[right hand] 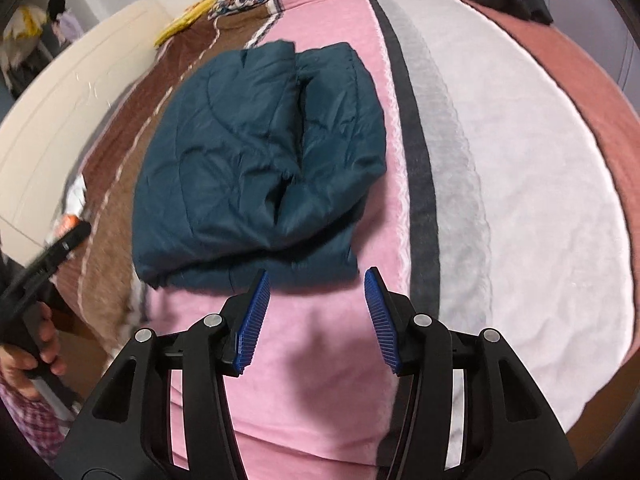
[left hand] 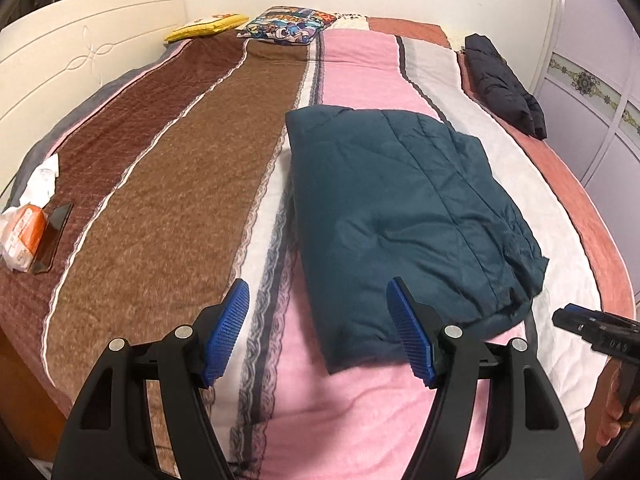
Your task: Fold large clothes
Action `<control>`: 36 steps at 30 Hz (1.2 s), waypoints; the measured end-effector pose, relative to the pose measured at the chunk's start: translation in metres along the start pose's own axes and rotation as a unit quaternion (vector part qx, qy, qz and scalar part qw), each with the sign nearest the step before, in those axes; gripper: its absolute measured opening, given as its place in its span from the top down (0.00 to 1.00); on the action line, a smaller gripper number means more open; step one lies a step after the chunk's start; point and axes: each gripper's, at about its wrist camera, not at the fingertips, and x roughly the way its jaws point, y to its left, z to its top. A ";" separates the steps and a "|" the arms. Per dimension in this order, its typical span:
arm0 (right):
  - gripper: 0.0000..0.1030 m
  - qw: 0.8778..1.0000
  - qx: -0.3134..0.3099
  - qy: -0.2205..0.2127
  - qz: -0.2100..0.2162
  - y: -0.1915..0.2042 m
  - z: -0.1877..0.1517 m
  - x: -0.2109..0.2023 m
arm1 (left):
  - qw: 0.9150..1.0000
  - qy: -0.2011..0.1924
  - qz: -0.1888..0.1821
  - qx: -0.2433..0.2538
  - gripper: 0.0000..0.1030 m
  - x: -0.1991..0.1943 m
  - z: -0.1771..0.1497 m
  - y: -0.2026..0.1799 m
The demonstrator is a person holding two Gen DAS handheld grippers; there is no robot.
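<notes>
A dark teal quilted jacket (left hand: 404, 220) lies folded into a compact rectangle on the striped bed cover; it also shows in the right wrist view (right hand: 256, 168). My left gripper (left hand: 318, 330) is open and empty, just short of the jacket's near edge. My right gripper (right hand: 316, 314) is open and empty, hovering over the pink stripe just in front of the jacket's near edge. The right gripper also shows at the right edge of the left wrist view (left hand: 592, 330), and the left gripper at the left edge of the right wrist view (right hand: 52, 256).
A black folded jacket (left hand: 504, 84) lies at the far right of the bed. A yellow cushion (left hand: 208, 26) and a patterned pillow (left hand: 284, 26) lie at the far end. A phone (left hand: 54, 236) and a tissue pack (left hand: 24, 236) lie at the left edge by the headboard (left hand: 80, 56).
</notes>
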 end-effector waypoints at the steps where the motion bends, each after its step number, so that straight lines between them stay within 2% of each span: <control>1: 0.52 1.000 -0.008 -0.001 -0.008 0.004 -0.004 0.000 | 1.000 0.001 0.001 0.001 0.34 -0.001 -0.003 -0.002; 11: 0.52 0.999 -0.019 -0.004 -0.047 0.027 -0.029 -0.001 | 1.000 0.004 0.003 -0.005 0.34 -0.016 -0.025 -0.017; 19: 0.52 0.997 -0.020 -0.025 -0.073 0.045 -0.046 -0.006 | 1.000 0.009 0.001 -0.003 0.34 -0.024 -0.047 -0.037; 36: 0.52 0.996 -0.047 0.000 -0.075 0.058 -0.086 0.014 | 0.999 0.036 0.016 0.000 0.34 -0.024 -0.084 -0.062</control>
